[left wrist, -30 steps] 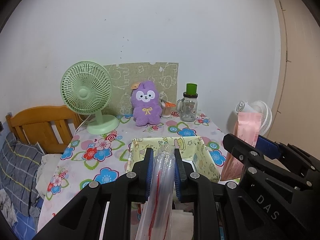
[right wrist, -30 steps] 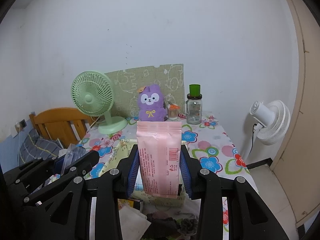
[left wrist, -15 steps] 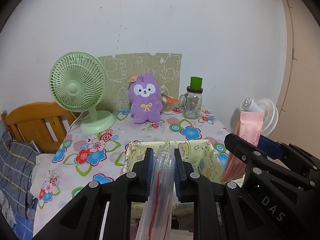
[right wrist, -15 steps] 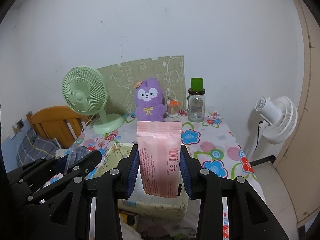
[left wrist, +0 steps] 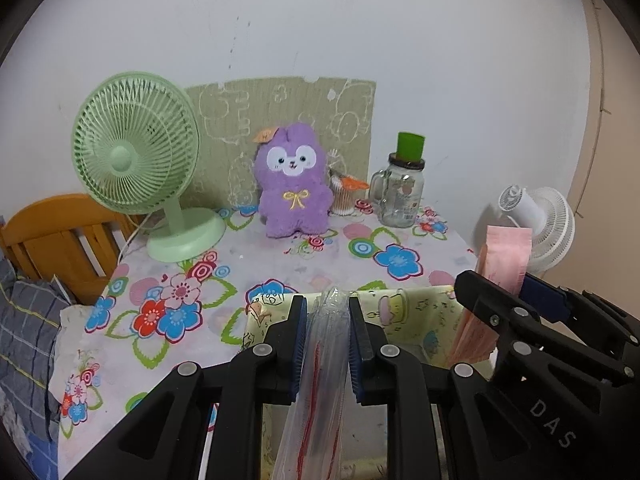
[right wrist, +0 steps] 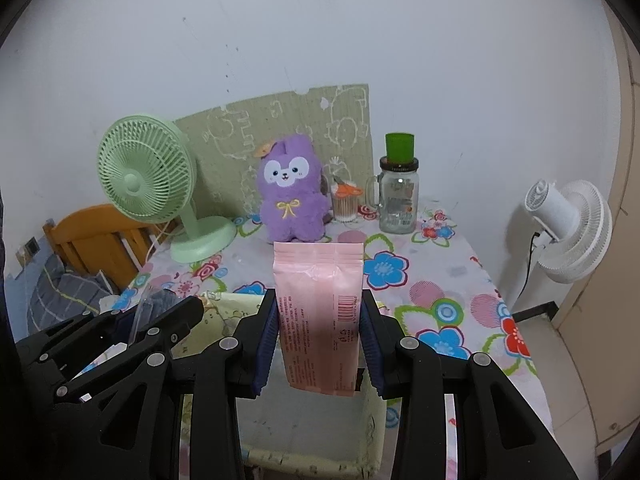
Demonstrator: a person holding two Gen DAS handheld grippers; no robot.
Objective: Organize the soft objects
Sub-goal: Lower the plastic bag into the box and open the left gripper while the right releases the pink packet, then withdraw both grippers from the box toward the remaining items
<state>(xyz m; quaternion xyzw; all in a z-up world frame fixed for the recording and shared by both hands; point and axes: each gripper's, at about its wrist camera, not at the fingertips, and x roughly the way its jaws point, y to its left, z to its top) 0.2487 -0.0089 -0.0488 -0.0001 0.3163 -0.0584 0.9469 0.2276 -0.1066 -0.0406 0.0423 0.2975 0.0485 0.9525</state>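
left gripper jaws clamp clear plastic bag; right gripper jaws clamp upright pink pouch.

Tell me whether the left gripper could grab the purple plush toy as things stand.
Probably not yet. The left gripper is shut on a clear plastic bag, so its jaws are taken up. The path itself looks free: only bare floral tablecloth lies between the patterned fabric bin and the purple plush toy.

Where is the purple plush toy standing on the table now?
In both wrist views the purple plush toy stands at the table's far edge, against the green patterned board, between the green desk fan and the glass jar mug.
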